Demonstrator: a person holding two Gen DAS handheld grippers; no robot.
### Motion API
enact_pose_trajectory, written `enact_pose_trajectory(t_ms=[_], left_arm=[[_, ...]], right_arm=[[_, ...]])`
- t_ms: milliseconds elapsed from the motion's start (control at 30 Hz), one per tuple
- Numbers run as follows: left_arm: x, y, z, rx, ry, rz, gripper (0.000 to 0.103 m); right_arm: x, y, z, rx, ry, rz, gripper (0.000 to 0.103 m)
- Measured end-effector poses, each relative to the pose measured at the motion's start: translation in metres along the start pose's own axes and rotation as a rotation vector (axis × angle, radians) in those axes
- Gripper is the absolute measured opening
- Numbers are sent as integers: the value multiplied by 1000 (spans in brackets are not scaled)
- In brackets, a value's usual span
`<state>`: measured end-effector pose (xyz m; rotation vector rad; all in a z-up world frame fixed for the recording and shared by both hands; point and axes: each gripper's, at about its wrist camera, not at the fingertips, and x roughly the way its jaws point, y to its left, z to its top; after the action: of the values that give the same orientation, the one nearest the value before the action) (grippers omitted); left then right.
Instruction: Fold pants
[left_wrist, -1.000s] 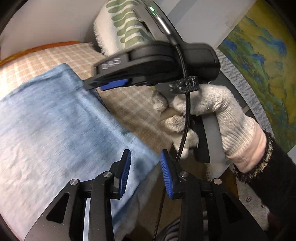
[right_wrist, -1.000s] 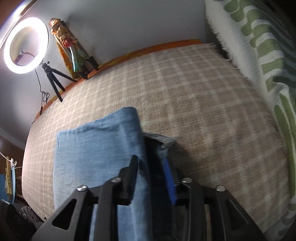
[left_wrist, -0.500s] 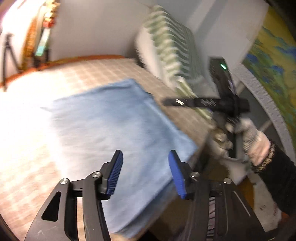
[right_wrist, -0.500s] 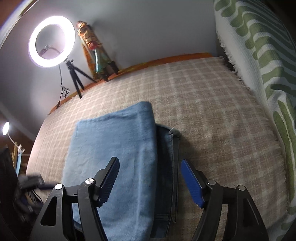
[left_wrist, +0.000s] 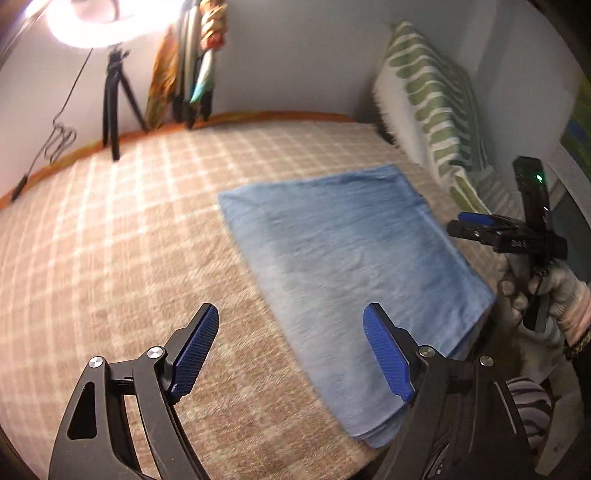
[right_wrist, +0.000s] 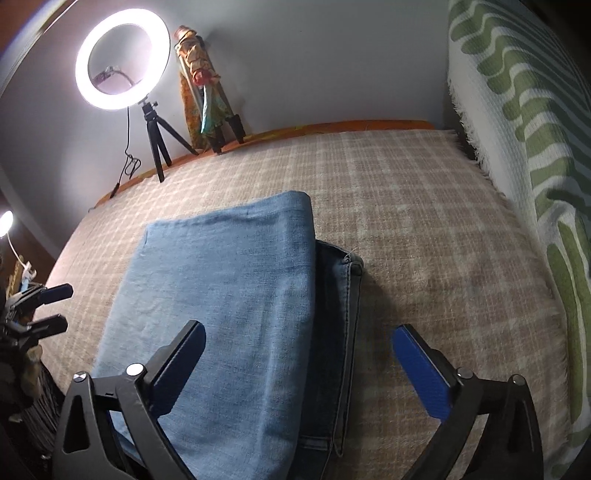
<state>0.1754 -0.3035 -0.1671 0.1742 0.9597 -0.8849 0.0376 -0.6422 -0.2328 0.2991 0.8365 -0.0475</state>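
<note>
The light blue denim pants (left_wrist: 354, 266) lie folded into a flat rectangle on the beige checked bed cover (left_wrist: 122, 236). In the right wrist view the pants (right_wrist: 229, 314) show a darker waistband edge (right_wrist: 343, 295) sticking out on the right of the fold. My left gripper (left_wrist: 291, 350) is open and empty above the near left edge of the pants. My right gripper (right_wrist: 299, 365) is open and empty above the near end of the pants. The right gripper also shows in the left wrist view (left_wrist: 476, 225), held by a gloved hand past the pants' right edge.
A green-and-white patterned blanket (right_wrist: 524, 155) stands along the right side of the bed. A lit ring light on a tripod (right_wrist: 122, 62) and a colourful bundle (right_wrist: 201, 81) stand at the far edge by the wall. The left gripper shows at left (right_wrist: 44, 306).
Both grippers have opened wide and pulled back from the pants. The right gripper let go of the waistband side. The left view swung from the pants' edge to the whole bed.
</note>
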Motion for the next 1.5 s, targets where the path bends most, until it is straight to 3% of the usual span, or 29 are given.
enact_pose_trajectory(t_ms=[200, 533, 800, 1033, 1067, 1200, 1433, 1500], left_arm=[[13, 5, -1, -37, 29, -29, 81], [42, 21, -1, -182, 95, -182, 81], [67, 27, -6, -247, 160, -267, 79], [71, 30, -2, -247, 120, -294, 78], [72, 30, 0, -248, 116, -295, 76], [76, 30, 1, -248, 98, -285, 55], [79, 29, 2, -255, 85, -274, 44], [80, 25, 3, -240, 83, -268, 39]], right_arm=[[12, -2, 3, -19, 42, -5, 103], [37, -24, 10, 46, 136, 24, 102], [54, -37, 7, 109, 178, 177, 93], [59, -38, 3, 115, 161, 278, 90], [60, -37, 3, 115, 164, 297, 86], [62, -31, 4, 110, 167, 342, 77], [62, -29, 4, 143, 153, 342, 58], [58, -28, 3, 142, 140, 329, 48]])
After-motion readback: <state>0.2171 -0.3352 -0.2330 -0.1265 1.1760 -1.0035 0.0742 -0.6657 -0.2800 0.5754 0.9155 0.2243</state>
